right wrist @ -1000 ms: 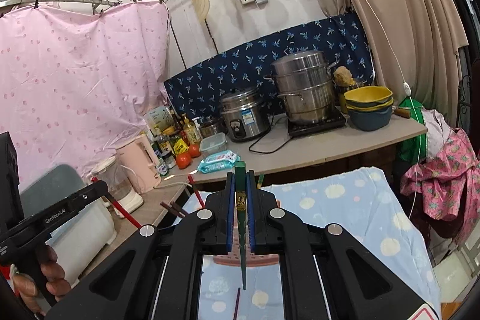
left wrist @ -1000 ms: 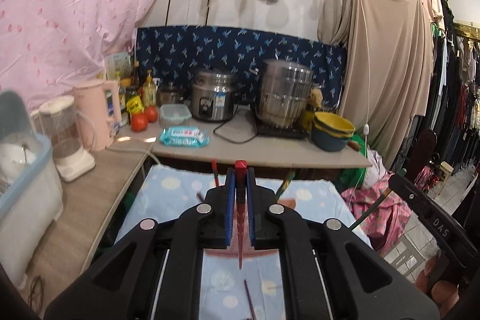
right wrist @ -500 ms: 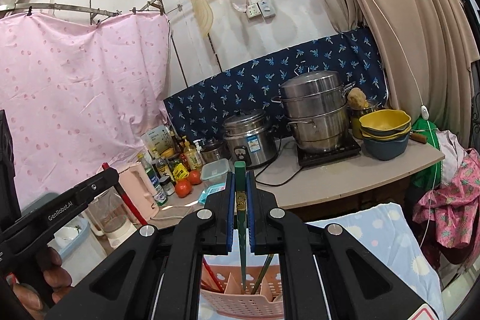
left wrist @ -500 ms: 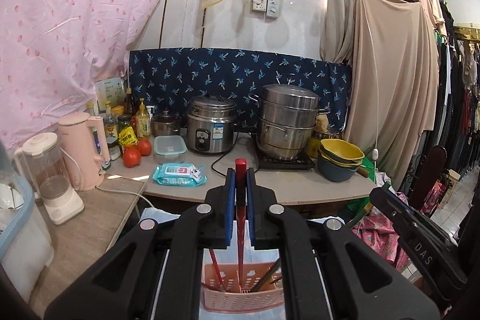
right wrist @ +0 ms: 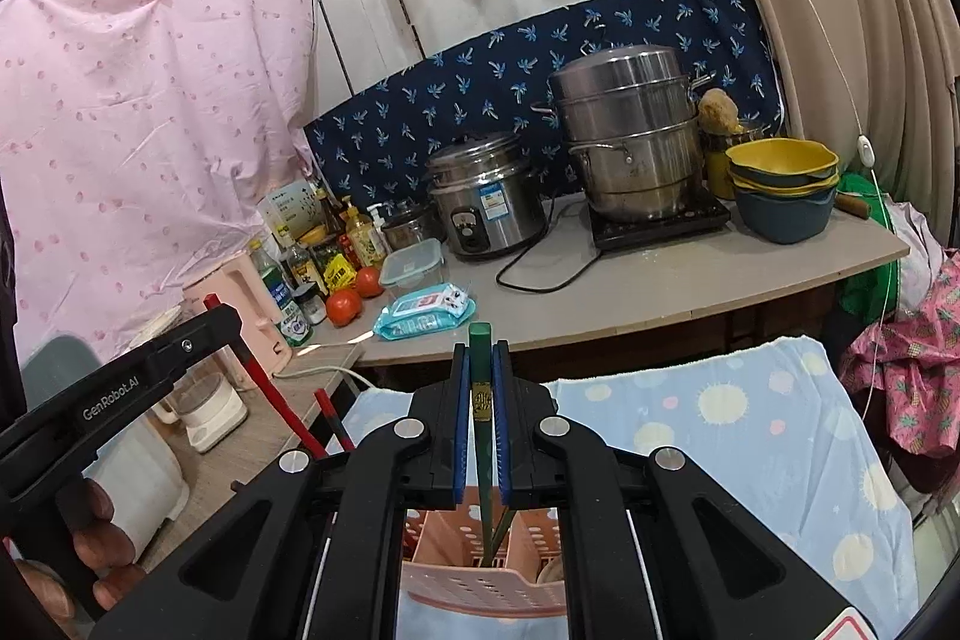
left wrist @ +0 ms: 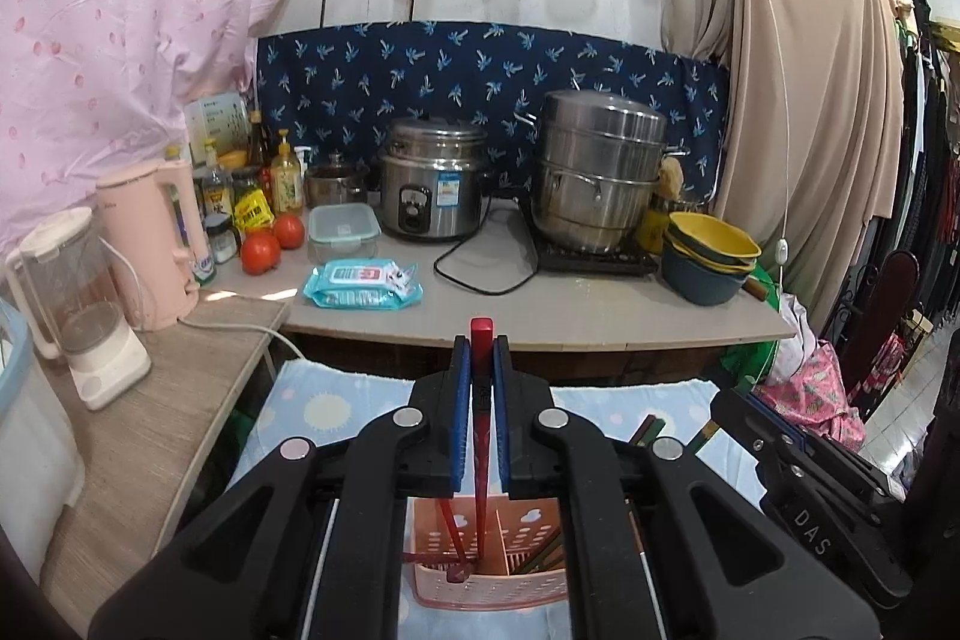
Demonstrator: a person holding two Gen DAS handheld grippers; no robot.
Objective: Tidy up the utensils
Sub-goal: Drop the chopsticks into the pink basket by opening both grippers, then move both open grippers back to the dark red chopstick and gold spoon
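My left gripper (left wrist: 480, 370) is shut on a red chopstick (left wrist: 480, 436) held upright, its lower end inside the pink perforated utensil basket (left wrist: 444, 574) below. A second red chopstick (left wrist: 449, 532) leans in the same compartment. My right gripper (right wrist: 480, 376) is shut on a dark green chopstick (right wrist: 482, 430), its tip down in the pink basket (right wrist: 474, 586), beside another green chopstick. The left gripper also shows at the left of the right wrist view (right wrist: 150, 370), with the red chopstick (right wrist: 270, 394) through it.
The basket stands on a light blue dotted cloth (right wrist: 750, 430). Behind is a counter (left wrist: 540, 304) with a rice cooker (left wrist: 432, 184), steamer pot (left wrist: 600, 172), stacked bowls (left wrist: 708, 250), wipes pack (left wrist: 360, 283), tomatoes and bottles. A pink kettle (left wrist: 156, 238) and blender (left wrist: 78, 304) stand left.
Both grippers have moved so their chopsticks now reach down into the pink basket. The basket has come closer and more fully under both grippers. Both stay shut.
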